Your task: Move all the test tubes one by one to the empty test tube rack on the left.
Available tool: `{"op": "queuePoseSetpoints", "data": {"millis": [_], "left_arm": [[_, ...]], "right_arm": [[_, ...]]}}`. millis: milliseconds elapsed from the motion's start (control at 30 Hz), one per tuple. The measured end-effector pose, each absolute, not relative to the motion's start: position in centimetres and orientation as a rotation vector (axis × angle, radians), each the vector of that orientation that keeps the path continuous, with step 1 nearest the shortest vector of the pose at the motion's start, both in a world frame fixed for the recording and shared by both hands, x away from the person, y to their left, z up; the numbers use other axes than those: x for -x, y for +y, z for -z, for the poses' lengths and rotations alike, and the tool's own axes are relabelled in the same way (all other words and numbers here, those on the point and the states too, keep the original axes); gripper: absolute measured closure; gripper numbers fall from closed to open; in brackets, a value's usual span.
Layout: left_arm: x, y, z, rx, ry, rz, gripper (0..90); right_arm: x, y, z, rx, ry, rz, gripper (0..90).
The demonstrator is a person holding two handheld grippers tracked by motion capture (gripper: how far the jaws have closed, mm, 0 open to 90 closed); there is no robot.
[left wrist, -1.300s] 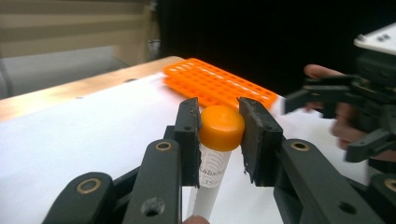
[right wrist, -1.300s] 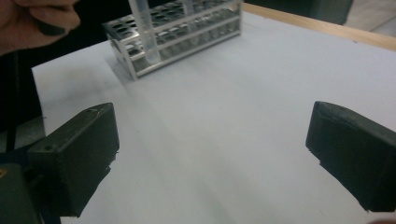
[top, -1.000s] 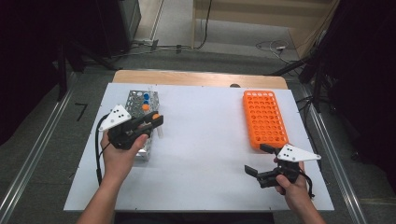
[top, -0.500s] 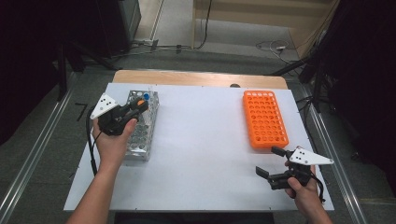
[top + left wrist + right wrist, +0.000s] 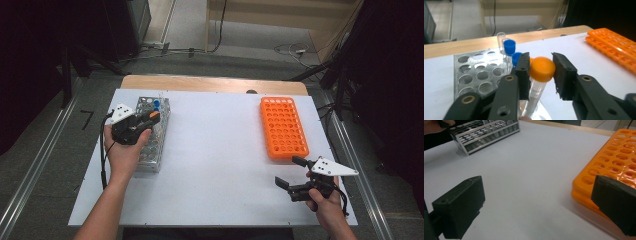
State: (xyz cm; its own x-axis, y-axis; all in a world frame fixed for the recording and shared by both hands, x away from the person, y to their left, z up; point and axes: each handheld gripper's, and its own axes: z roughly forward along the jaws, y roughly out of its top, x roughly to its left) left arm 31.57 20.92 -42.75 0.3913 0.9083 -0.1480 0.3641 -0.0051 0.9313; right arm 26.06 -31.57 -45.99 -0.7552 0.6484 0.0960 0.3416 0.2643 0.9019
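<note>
1. Left tongs flank an orange-capped tube standing in the clear rack, jaws just eased apart, a gap showing on the right.
2. Right tongs wait gaping and empty beside the orange rack.
3. Best lifted straight upward, clear of the blue-capped tubes.
4. Tube's foot is hidden behind the jaws.

Metal rack shiny; orange rack matt plastic; tube clear plastic (cap smooth).
</note>
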Motion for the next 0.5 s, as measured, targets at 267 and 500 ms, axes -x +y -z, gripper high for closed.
{"op": "queuePoseSetpoints", "data": {"millis": [267, 500], "left_arm": [[-30.0, 21.2, 42.8, -1.54, 1.143, -0.585, 21.8], [-27.7, 21.3, 43.5, -1.542, 1.096, -0.549, 4.8]], "right_arm": [[-26.5, -31.8, 46.3, -0.921, 2.243, -1.475, 0.0], [-26.8, -31.9, 46.5, -0.926, 2.245, -1.462, 0.0]]}}
